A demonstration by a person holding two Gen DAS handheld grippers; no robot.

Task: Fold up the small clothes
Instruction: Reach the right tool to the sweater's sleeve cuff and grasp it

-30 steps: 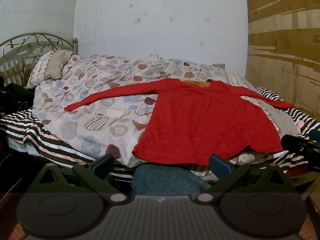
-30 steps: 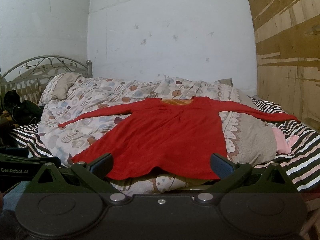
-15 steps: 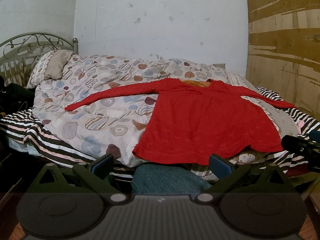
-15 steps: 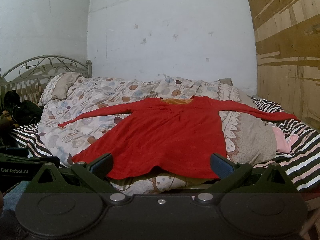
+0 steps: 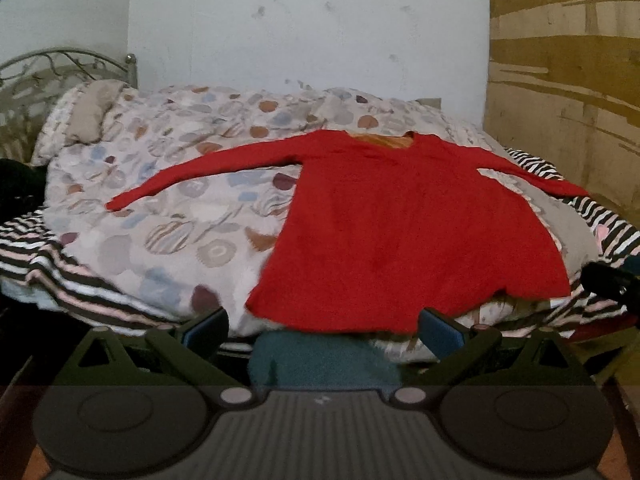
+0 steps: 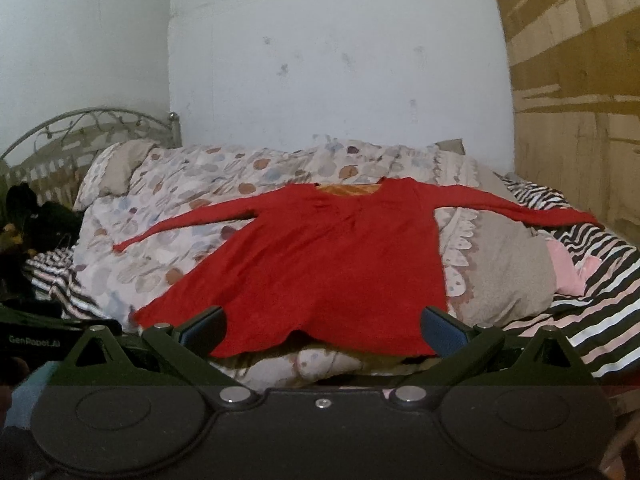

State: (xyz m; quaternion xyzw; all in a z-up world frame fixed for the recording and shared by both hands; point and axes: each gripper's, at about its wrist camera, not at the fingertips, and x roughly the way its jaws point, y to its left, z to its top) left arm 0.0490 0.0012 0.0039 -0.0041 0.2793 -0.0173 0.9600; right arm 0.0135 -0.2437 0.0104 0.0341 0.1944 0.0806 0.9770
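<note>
Plainly, folding has not begun. Red long-sleeved top [image 5: 404, 224] lies flat, front up, on the patterned quilt [image 5: 168, 200] of the bed, neck toward the wall, both sleeves spread wide, hem hanging just over the near edge of the bedding.

Left gripper [image 5: 322, 326] is released, jaws wide apart, nothing between them; it sits low in front of the hem, not touching cloth. Right gripper [image 6: 322, 326] likewise released and empty, its blue pads [image 6: 442, 330] level with the hem line, apart from the fabric as far as can be told. Striped blanket [image 6: 592, 304] and a grey cushion [image 6: 508, 272] lie under the right sleeve.

Judgement on the step in hand: the first move is probably a sleeve fold.
- Take each sleeve near the cuff, pinch a single layer only, not the quilt beneath.
- Lift a little before drawing inward, so the soft bedding does not drag and wrinkle the body panel.
- The right sleeve rests on uneven ground; expect it to slide.

Against the earlier pictures: the top and bedding lie as before. Both views have shifted slightly, the left one blurred, so both grippers seem to have begun moving. Jaws unchanged, open throughout.
</note>
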